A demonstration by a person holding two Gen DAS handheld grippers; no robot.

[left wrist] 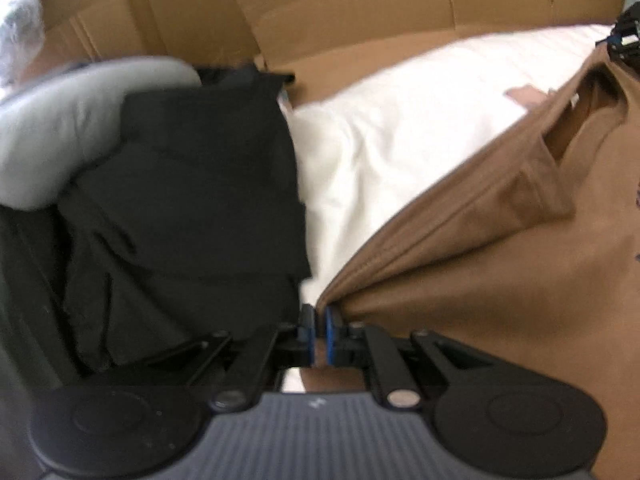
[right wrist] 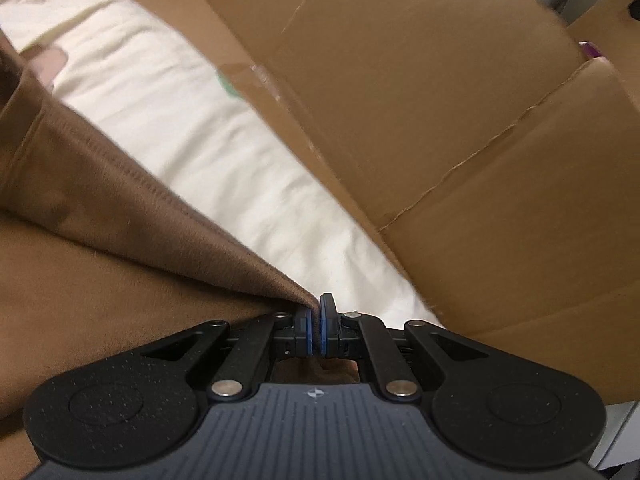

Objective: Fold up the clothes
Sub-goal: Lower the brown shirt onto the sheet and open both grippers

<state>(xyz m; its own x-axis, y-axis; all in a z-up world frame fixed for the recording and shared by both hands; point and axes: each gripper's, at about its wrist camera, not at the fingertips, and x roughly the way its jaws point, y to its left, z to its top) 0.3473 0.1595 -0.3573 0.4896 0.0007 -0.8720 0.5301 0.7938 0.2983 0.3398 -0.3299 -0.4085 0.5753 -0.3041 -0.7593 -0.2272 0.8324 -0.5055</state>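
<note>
A brown shirt (left wrist: 500, 264) hangs stretched between my two grippers above a white sheet (left wrist: 400, 132). My left gripper (left wrist: 319, 320) is shut on one corner of the brown shirt, its blue pads pinching the cloth. My right gripper (right wrist: 318, 320) is shut on the other corner of the same brown shirt (right wrist: 100, 272). The shirt's neck opening shows in the left wrist view at the right. The right gripper (left wrist: 624, 36) also shows far off at the upper right of the left wrist view.
A pile of black clothes (left wrist: 192, 208) lies left of the white sheet, with a grey cushion (left wrist: 60, 128) behind it. Flattened cardboard (left wrist: 360, 12) lines the back; cardboard panels (right wrist: 460, 120) stand to the right of the sheet (right wrist: 180, 120).
</note>
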